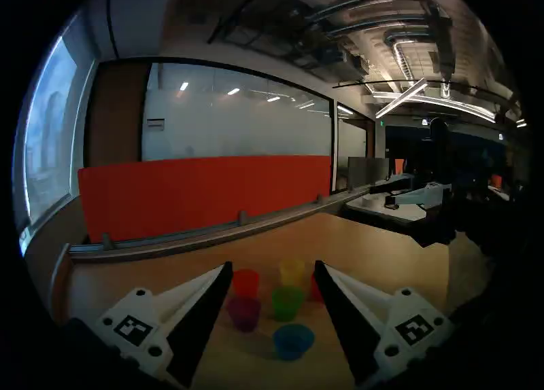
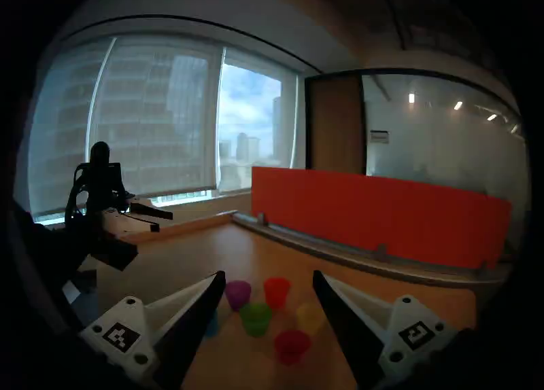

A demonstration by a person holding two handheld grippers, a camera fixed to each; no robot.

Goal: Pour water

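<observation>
My left gripper point(image 1: 273, 266) hangs wide open and empty over the wooden table point(image 1: 381, 247). The coloured cups point(image 1: 287, 303) stand clustered between its fingers, untouched. My right gripper point(image 2: 268, 274), equally spread and empty, frames the same cups point(image 2: 256, 318) from another side.

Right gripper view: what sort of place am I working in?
Most likely an open-plan office: a long wooden desk with an orange divider panel, big windows with blinds facing high-rise towers, and a frosted glass partition in the left gripper view.
</observation>
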